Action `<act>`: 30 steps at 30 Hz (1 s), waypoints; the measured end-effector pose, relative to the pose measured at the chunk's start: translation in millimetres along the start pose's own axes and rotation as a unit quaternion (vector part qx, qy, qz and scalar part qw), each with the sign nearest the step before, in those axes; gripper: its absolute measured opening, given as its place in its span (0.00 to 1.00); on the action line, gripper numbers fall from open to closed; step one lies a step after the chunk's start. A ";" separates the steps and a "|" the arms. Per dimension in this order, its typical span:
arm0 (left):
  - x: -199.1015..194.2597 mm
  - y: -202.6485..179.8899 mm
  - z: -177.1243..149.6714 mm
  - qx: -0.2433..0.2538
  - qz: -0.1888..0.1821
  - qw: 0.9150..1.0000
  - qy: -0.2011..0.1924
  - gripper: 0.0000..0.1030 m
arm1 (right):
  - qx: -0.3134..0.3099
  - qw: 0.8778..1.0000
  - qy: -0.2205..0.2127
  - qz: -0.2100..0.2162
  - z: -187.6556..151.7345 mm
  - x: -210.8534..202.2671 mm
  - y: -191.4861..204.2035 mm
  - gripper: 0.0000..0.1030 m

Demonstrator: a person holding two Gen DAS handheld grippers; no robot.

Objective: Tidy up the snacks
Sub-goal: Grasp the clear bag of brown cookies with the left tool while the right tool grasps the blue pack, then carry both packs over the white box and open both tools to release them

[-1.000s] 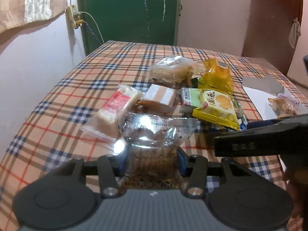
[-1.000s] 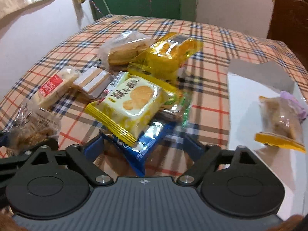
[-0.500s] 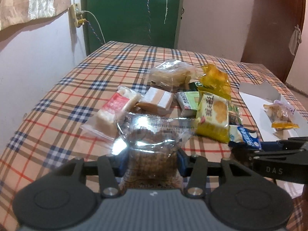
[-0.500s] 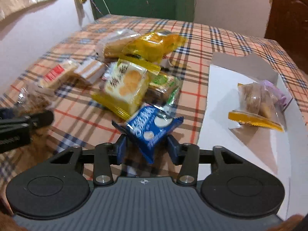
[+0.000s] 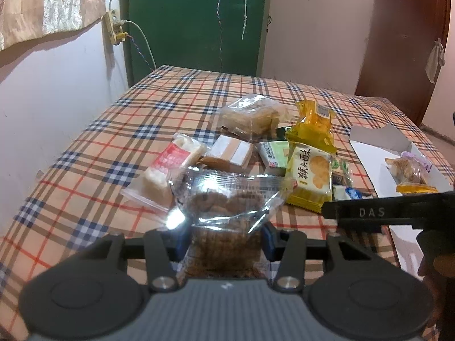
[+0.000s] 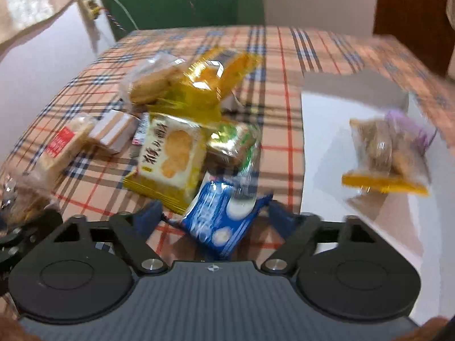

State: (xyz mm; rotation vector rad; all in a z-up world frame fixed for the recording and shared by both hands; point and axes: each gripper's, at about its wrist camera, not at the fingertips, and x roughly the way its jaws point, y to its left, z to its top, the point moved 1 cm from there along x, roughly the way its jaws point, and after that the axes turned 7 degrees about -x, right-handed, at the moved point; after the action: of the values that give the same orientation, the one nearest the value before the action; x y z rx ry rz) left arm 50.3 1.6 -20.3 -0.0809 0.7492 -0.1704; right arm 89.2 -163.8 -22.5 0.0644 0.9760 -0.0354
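From my left wrist camera, my left gripper [image 5: 226,237] is pinching a clear bag [image 5: 227,199] of brown snack; both blue pads press its sides, and its crinkled top stands up in front of them. Beyond it on the plaid cloth [image 5: 85,176] lies the snack pile: a red-labelled pack [image 5: 173,159], a tan-and-white block [image 5: 230,152], a pale green pack [image 5: 274,153], a yellow cracker pack [image 5: 311,177], a shiny yellow bag [image 5: 311,126] and a clear bag of biscuits [image 5: 250,115] at the back. To the right, a white box [image 5: 375,142] sits open with a snack bag [image 5: 409,174] inside. My right gripper's black body crosses the right edge.

From my right wrist camera, which is blurred, my right gripper [image 6: 214,217] has its jaws opening. A blue pack [image 6: 220,217] lies between the fingers, a gap showing on the left, its corner close to the right finger. Just behind it sit the cracker pack [image 6: 170,156] and a green-and-gold pack [image 6: 233,145]. The white box [image 6: 321,130] is to the right, just beside my gripper, with the snack bag [image 6: 386,156] in it.
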 end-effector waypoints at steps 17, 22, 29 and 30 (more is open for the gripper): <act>-20.4 -12.8 -1.2 -0.004 -0.008 1.000 -0.014 0.46 | -0.054 0.997 -0.054 -0.007 -34.5 -66.3 5.2 0.54; -32.7 -19.9 -0.4 -0.006 -0.011 1.000 -0.023 0.46 | -0.062 0.995 -0.078 -0.012 -33.9 -90.4 3.5 0.54; -49.4 -27.5 0.4 -0.006 -0.016 0.999 -0.033 0.46 | -0.064 0.993 -0.094 -0.019 -37.6 -113.9 3.4 0.54; -51.2 -28.6 0.6 -0.006 -0.017 0.999 -0.034 0.46 | -0.063 0.993 -0.096 -0.020 -38.5 -117.8 3.0 0.54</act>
State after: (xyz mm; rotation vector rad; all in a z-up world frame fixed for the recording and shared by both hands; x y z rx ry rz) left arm 10.3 -17.1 18.3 -0.1106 0.6806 -0.1941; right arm -8.4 -157.9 53.7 -0.0729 0.7843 -0.0167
